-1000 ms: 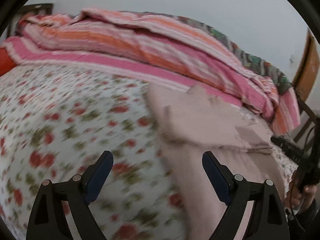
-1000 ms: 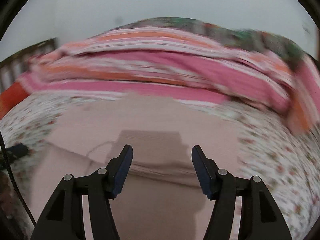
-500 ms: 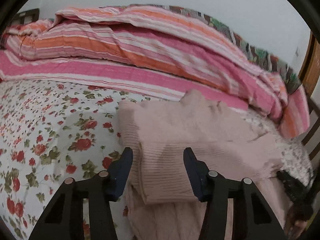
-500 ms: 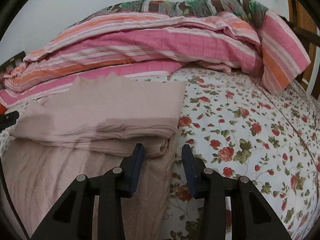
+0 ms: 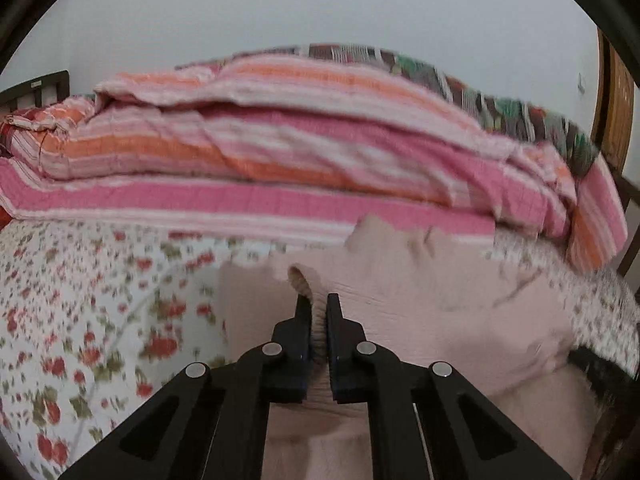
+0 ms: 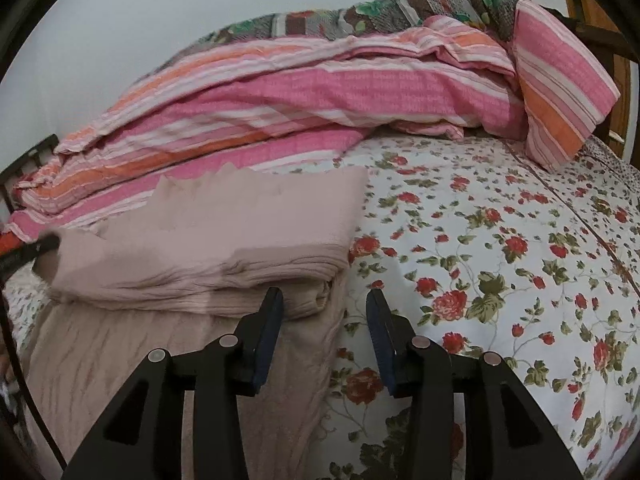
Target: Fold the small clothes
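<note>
A dusty-pink knit garment lies partly folded on the floral bedsheet. My left gripper is shut on a ribbed fold of the garment's left edge, which bulges up between the jaws. In the right wrist view the garment shows a folded layer on top of a flat lower part. My right gripper is open and empty, straddling the garment's right edge at the fold, its left finger over the cloth, its right finger over the sheet.
A pile of pink and orange striped quilts runs along the back of the bed against the wall. A dark wooden bed frame stands at the right. The floral sheet stretches to the right of the garment.
My left gripper moved right onto the garment's left edge and shut on it, lifting a fold. My right gripper shifted to the garment's right edge and stays open.
</note>
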{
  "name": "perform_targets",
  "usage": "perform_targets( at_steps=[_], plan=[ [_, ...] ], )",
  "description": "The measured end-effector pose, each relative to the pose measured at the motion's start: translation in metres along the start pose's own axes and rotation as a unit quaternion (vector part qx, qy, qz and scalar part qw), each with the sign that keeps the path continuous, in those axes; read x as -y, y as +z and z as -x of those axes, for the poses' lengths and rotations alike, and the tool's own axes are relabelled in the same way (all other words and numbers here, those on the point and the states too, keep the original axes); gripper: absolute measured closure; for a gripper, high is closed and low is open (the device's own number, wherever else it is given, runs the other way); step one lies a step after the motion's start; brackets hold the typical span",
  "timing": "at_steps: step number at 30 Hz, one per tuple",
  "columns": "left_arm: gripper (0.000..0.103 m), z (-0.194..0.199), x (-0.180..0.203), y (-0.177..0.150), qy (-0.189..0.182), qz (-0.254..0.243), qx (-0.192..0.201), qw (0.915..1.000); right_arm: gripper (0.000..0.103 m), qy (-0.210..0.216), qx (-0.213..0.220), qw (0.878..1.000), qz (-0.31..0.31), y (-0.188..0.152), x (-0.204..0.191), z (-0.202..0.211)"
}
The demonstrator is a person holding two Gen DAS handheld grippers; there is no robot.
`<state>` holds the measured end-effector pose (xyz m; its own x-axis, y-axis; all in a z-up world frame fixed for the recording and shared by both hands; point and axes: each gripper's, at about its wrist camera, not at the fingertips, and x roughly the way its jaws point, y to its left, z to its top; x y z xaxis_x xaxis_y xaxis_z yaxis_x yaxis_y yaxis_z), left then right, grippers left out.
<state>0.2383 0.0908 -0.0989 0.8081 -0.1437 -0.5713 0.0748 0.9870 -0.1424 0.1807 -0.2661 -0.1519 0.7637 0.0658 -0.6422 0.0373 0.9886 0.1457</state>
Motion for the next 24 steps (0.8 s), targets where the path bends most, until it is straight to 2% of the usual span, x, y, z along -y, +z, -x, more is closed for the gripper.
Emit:
perform_targets(
  at_steps=[3, 4, 5, 7, 9, 10, 11, 12, 13, 14, 16, 17, 20, 24],
  plan=[
    [0.095, -0.006, 0.003, 0.006, 0.017, -0.014, 0.001, 0.9998, 0.060, 0.037, 0.026, 0.999, 0.007, -0.001, -0.001, 0.013],
    [0.095, -0.015, 0.002, 0.003, 0.028, -0.018, -0.018, 0.9993, 0.057, 0.045, 0.039, 0.998, 0.007, -0.001, 0.000, 0.018],
    [0.095, -0.024, 0.000, -0.002, 0.035, -0.019, -0.040, 0.9984, 0.048, 0.052, 0.055, 0.997, 0.004, 0.001, 0.001, 0.026],
    [0.093, -0.042, -0.007, -0.016, 0.047, -0.016, -0.088, 0.9949, 0.040, 0.046, 0.067, 0.997, -0.002, 0.007, 0.002, 0.032],
    [0.087, -0.048, -0.013, -0.023, 0.046, -0.005, -0.105, 0.9934, 0.040, 0.032, 0.049, 0.998, 0.009, 0.021, -0.001, 0.027],
    [0.083, -0.044, -0.016, -0.022, 0.040, 0.004, -0.098, 0.9944, 0.040, 0.025, 0.043, 0.999, 0.014, 0.026, -0.002, 0.024],
    [0.070, -0.040, -0.016, -0.021, 0.042, 0.008, -0.092, 0.9949, 0.040, 0.012, 0.038, 0.999, 0.018, 0.031, -0.004, 0.018],
    [0.062, -0.036, -0.016, -0.020, 0.046, 0.009, -0.084, 0.9953, 0.040, 0.003, 0.033, 0.999, 0.020, 0.034, -0.004, 0.013],
    [0.043, -0.034, -0.013, -0.021, 0.057, 0.002, -0.075, 0.9955, 0.040, -0.011, 0.018, 0.999, 0.026, 0.035, -0.005, 0.001],
    [0.037, -0.034, -0.011, -0.023, 0.065, -0.007, -0.073, 0.9952, 0.040, -0.017, 0.005, 0.999, 0.029, 0.034, -0.004, -0.007],
    [0.036, -0.040, -0.009, -0.031, 0.066, -0.022, -0.088, 0.9937, 0.041, -0.031, -0.055, 0.998, 0.027, 0.026, 0.000, -0.037],
    [0.036, -0.044, -0.010, -0.035, 0.064, -0.020, -0.098, 0.9930, 0.041, -0.025, -0.071, 0.997, 0.016, 0.024, 0.004, -0.043],
    [0.035, -0.044, -0.019, -0.038, 0.049, 0.005, -0.096, 0.9942, 0.041, -0.013, -0.056, 0.998, -0.007, 0.025, 0.013, -0.036],
    [0.035, -0.041, -0.022, -0.043, 0.035, 0.014, -0.092, 0.9951, 0.041, -0.014, -0.055, 0.998, 0.003, 0.022, 0.011, -0.033]
  ],
)
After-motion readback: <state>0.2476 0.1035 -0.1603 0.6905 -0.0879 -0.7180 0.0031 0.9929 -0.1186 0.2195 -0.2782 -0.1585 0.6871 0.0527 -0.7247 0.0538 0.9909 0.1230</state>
